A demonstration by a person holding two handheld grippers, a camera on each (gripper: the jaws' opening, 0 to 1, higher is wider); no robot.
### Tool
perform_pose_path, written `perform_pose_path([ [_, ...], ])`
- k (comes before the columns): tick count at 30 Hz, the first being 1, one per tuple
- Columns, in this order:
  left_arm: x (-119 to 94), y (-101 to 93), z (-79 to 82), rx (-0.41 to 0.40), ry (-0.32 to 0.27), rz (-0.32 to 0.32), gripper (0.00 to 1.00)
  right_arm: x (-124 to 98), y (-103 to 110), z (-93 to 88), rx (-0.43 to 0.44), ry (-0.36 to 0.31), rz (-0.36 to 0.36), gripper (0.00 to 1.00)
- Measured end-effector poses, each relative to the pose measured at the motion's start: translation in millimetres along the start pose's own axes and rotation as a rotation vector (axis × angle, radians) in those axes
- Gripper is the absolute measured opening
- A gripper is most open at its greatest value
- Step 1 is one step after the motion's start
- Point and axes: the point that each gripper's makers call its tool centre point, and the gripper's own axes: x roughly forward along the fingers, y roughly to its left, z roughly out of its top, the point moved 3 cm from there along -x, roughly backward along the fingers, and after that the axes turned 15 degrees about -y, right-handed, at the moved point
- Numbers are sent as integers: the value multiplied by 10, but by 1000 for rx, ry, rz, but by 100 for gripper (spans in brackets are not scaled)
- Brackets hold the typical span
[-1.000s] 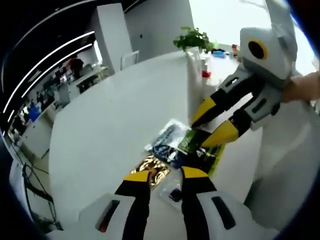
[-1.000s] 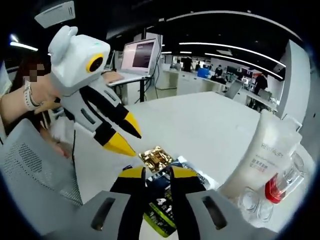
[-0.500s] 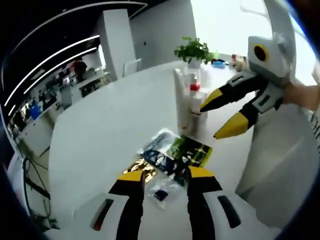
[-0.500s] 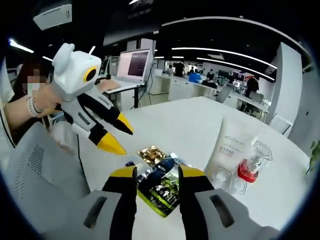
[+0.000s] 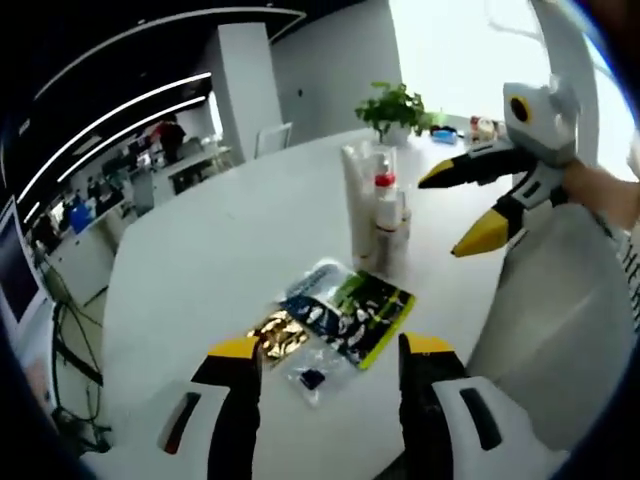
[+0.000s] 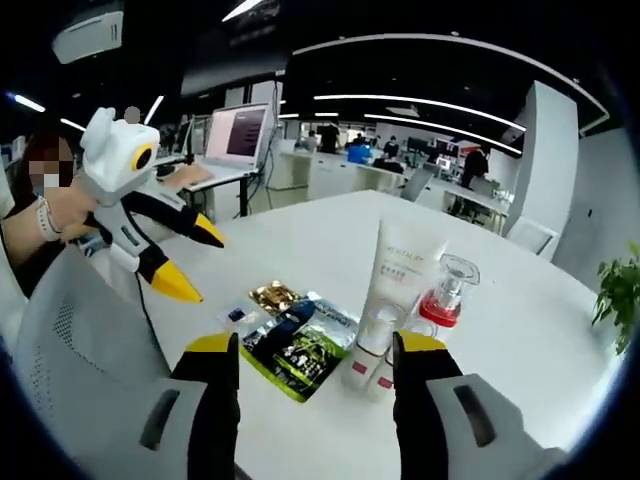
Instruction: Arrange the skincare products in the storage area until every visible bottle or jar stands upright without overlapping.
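The white round table (image 5: 220, 260) carries everything here. On its far edge stands a potted green plant (image 5: 393, 105), with some small coloured items just beside it — too small to identify. Beyond the table, an open laptop (image 6: 233, 140) sits on a desk, its screen lit. Further behind are office desks (image 6: 345, 170) with people at them, long ceiling light strips (image 6: 420, 105) above, and a white pillar (image 5: 246, 85).

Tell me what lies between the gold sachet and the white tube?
In the right gripper view, the green-and-blue sachets lie flat between the gold sachet and the white tube.
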Motion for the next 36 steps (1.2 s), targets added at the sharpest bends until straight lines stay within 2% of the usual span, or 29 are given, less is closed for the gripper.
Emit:
perform_pose_path([
  [5,2,31,-31,-13,6,16,58,-85,-82,-58,15,11,-29,74],
  [11,-3,16,-30,-26,-6,22,64,-187,-150,-104,27,20,-76,89],
  [14,-3,8,-37,-29,-4,25,64,-224,-176,-127,30,23,-83,93],
  [18,13,-21,-51,-42,-17,28,74,-229,-203,-188,34,35,-82,99],
  [23,24,-50,-109,-70,-7,34,78,-219,-181,-244,47,51,-66,100],
  [25,30,-49,-130,-77,-5,43,85,-213,-189,-260,33,53,-65,100],
  [29,27,-48,-175,-90,6,49,88,-183,-194,-290,12,58,-57,100],
  [31,39,-40,-205,-102,13,56,93,-167,-187,-310,3,73,-51,100],
  [36,46,-33,-236,-104,25,57,98,-154,-169,-289,24,57,-45,100],
])
